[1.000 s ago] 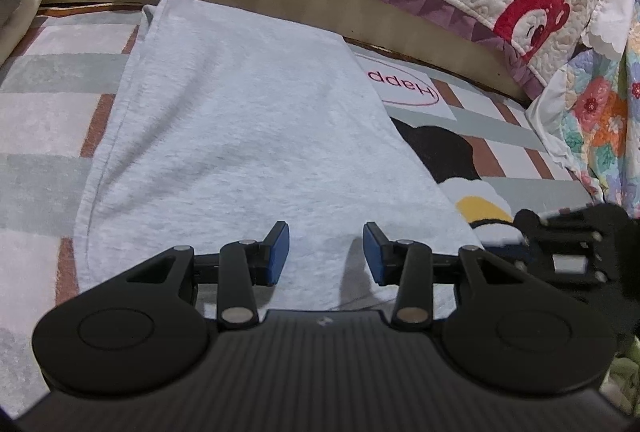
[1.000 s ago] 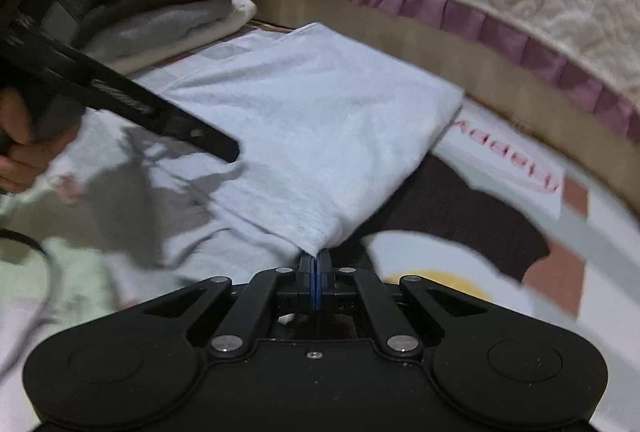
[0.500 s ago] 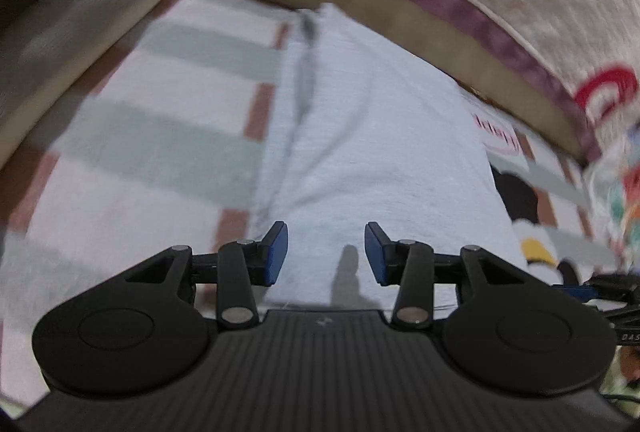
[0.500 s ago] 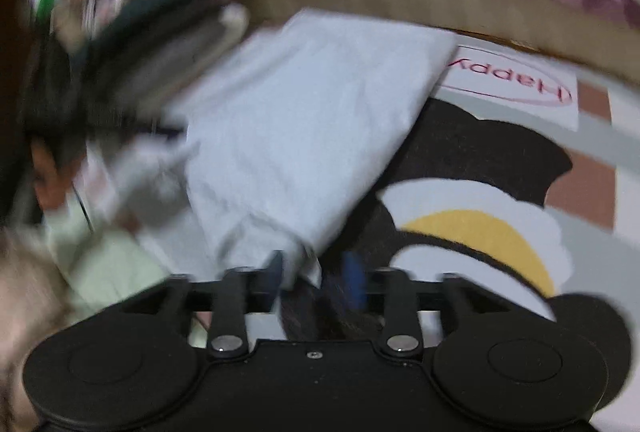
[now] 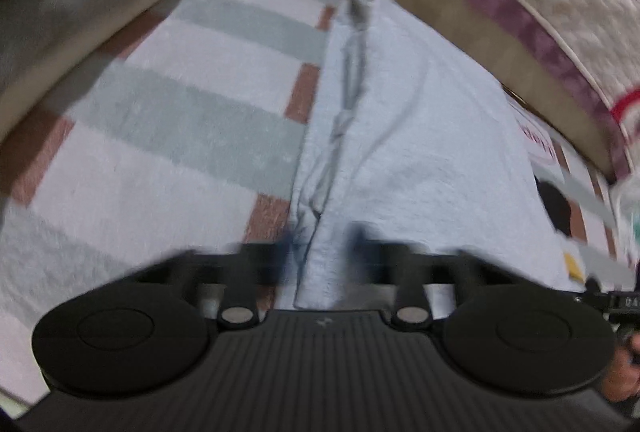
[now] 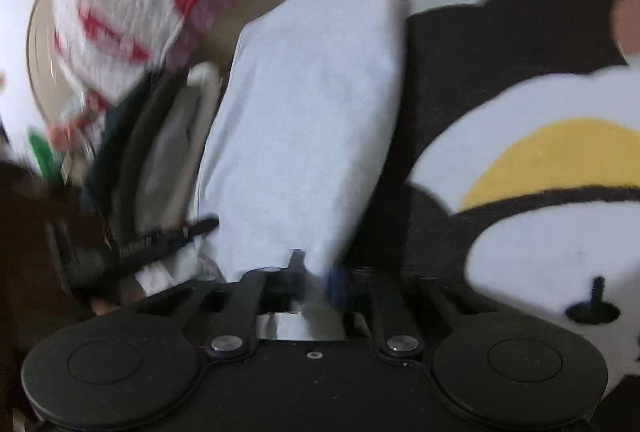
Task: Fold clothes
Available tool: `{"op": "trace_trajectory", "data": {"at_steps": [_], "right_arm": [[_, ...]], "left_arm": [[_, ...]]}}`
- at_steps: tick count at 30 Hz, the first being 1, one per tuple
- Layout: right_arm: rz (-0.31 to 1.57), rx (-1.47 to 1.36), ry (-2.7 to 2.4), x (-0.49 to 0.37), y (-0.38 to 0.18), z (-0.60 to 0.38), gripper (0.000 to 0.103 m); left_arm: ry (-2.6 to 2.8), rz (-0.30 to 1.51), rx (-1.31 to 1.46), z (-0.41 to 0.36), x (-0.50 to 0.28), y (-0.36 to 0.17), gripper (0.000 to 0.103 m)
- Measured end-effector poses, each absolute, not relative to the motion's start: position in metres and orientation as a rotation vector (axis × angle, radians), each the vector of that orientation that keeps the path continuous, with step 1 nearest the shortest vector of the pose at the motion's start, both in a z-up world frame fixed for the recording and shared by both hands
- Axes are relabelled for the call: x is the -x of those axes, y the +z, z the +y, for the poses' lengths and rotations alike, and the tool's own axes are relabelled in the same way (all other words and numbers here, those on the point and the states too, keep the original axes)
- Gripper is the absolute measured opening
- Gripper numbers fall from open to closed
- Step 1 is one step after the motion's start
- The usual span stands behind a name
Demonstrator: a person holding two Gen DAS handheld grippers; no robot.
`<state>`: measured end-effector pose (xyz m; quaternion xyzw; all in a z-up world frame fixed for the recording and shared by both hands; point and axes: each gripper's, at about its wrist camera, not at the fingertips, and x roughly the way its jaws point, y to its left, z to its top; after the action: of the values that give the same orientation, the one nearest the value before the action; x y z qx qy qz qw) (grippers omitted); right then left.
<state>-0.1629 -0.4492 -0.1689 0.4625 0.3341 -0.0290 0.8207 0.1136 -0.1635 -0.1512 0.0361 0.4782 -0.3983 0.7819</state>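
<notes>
From the left wrist, the left gripper [image 5: 320, 256] has just been closing, its blurred jaws straddling the near bunched edge of the pale grey garment [image 5: 420, 152]; whether they pinch it I cannot tell. The garment runs ahead over the striped mat [image 5: 180, 136]. From the right wrist, the right gripper [image 6: 316, 280], also closing, has the garment's [image 6: 312, 120] near corner between its jaws; the grip is unclear.

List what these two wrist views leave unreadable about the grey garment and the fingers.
- Left wrist view: the left gripper fingers are motion-blurred, so contact with the grey garment is unclear.
- Right wrist view: the right gripper body hides the garment's near edge.
- Both views: garment type is hidden by folding.
</notes>
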Motion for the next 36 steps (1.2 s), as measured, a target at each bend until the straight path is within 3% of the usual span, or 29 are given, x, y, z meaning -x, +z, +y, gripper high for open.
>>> {"op": "trace_trajectory", "data": {"at_steps": [2,5,9,12,15,18,19,21,23,24,27,36], "right_arm": [[0.750,-0.882,-0.076,0.161,-0.156,-0.439,0.014],[0.799,-0.814,-0.100,0.158,-0.152,-0.434,0.012],[0.780,-0.833,-0.087,0.163,-0.155,-0.434,0.014],[0.750,-0.908,-0.080,0.172,-0.160,-0.441,0.021],[0.703,-0.980,-0.079,0.178,-0.162,-0.444,0.042],[0.673,-1.031,-0.087,0.180,-0.166,-0.446,0.049],[0.667,-1.056,-0.094,0.179,-0.169,-0.447,0.056],[0.686,-1.090,-0.105,0.171,-0.177,-0.446,0.057],[0.683,-1.131,-0.072,0.163,-0.181,-0.443,0.056],[0.671,-1.156,-0.048,0.159,-0.182,-0.442,0.050],[0.608,-1.183,0.027,0.152,-0.172,-0.445,0.017],[0.636,-1.164,0.063,0.123,-0.125,-0.463,0.014]], "left_arm": [[-0.845,0.975,-0.214,-0.164,-0.102,-0.144,0.005],[-0.806,0.983,-0.257,-0.165,-0.101,-0.147,0.011],[-0.750,1.035,-0.141,-0.155,-0.115,-0.146,0.038],[-0.762,1.109,0.011,-0.140,-0.127,-0.151,0.041],[-0.768,1.126,0.124,-0.129,-0.134,-0.147,0.041],[-0.842,0.936,0.023,-0.136,-0.120,-0.123,0.041],[-0.890,0.855,-0.039,-0.142,-0.110,-0.113,0.042],[-0.991,0.798,-0.088,-0.155,-0.097,-0.104,0.042],[-1.100,0.803,-0.105,-0.168,-0.085,-0.104,0.042],[-1.142,0.796,-0.134,-0.174,-0.079,-0.105,0.042],[-1.256,0.699,-0.317,-0.192,-0.046,-0.107,0.045],[-1.455,0.532,-0.702,-0.205,0.022,-0.120,0.056]]}}
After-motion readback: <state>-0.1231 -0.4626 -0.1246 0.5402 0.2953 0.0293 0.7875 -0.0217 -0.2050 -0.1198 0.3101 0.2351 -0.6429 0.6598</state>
